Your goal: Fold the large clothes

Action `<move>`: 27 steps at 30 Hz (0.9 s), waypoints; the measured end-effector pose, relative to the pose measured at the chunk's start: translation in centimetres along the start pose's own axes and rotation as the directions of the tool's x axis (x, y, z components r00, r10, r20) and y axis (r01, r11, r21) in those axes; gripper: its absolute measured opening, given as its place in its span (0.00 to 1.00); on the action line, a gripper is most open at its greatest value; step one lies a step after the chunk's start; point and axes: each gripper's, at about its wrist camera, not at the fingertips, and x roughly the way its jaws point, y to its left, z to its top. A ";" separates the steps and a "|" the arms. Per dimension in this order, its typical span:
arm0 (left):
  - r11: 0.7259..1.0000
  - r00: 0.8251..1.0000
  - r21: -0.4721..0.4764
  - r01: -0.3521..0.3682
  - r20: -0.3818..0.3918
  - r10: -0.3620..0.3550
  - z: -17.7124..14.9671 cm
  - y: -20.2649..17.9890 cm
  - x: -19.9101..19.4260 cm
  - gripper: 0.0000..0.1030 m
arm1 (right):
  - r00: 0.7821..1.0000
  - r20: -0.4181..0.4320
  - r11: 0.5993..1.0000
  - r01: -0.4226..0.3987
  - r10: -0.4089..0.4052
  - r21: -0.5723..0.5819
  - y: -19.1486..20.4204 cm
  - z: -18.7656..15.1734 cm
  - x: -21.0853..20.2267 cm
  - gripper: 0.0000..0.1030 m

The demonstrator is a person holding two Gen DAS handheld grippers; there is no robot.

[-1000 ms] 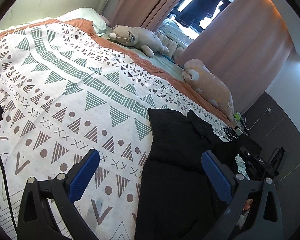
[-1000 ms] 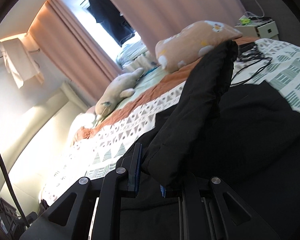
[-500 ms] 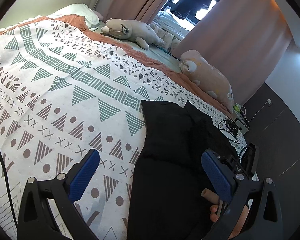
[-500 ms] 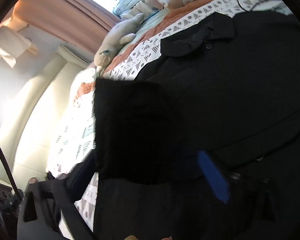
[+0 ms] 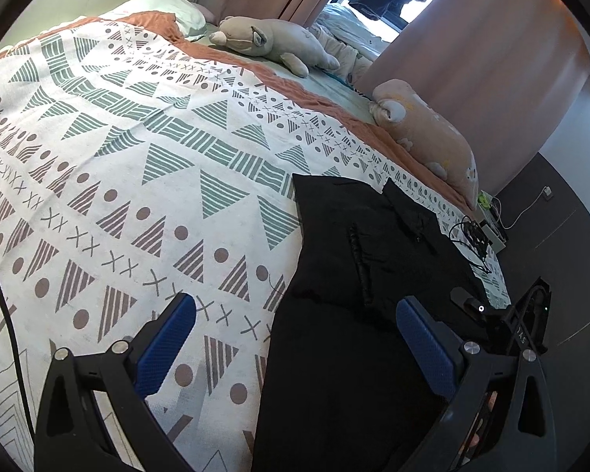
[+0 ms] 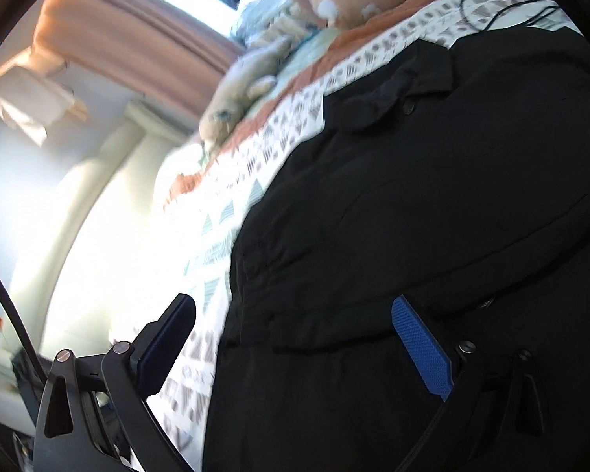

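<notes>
Left gripper [image 5: 295,338] is hovering wide apart, gripping nothing, over the black garment's [image 5: 358,314] left edge. Garment is lying flat on the patterned bedspread [image 5: 137,181], below the peach pillow [image 5: 428,141]. Right gripper [image 6: 291,338] is also hanging wide over the garment [image 6: 432,216], empty.

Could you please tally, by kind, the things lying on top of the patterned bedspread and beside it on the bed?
Black garment: 1
Grey plush toy: 1
Peach plush pillow: 1
Pale green pillow: 1
Black cable tangle: 1
Total: 5
</notes>
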 end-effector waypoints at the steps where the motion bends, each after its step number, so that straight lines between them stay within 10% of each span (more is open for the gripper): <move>1: 1.000 1.000 -0.003 -0.004 -0.003 0.004 0.0 0.1 0.2 1.00 | 1.000 -0.022 1.000 0.012 -0.012 -0.004 0.2 -0.5 0.5 0.96; 8: 1.000 1.000 -0.018 -0.004 -0.011 0.004 0.3 0.4 0.8 1.00 | 0.989 -0.138 0.998 0.055 -0.050 0.030 -0.1 -0.6 4.9 0.36; 13: 1.000 1.000 -0.026 0.003 -0.015 -0.003 0.5 0.6 1.1 1.00 | 0.992 -0.102 0.997 0.075 -0.071 0.032 -0.1 0.1 5.4 0.16; 27: 0.991 0.993 0.050 -0.121 0.017 0.121 0.3 -1.7 0.1 1.00 | 0.995 -0.094 0.995 -0.008 0.018 0.102 -0.5 -2.3 5.4 0.12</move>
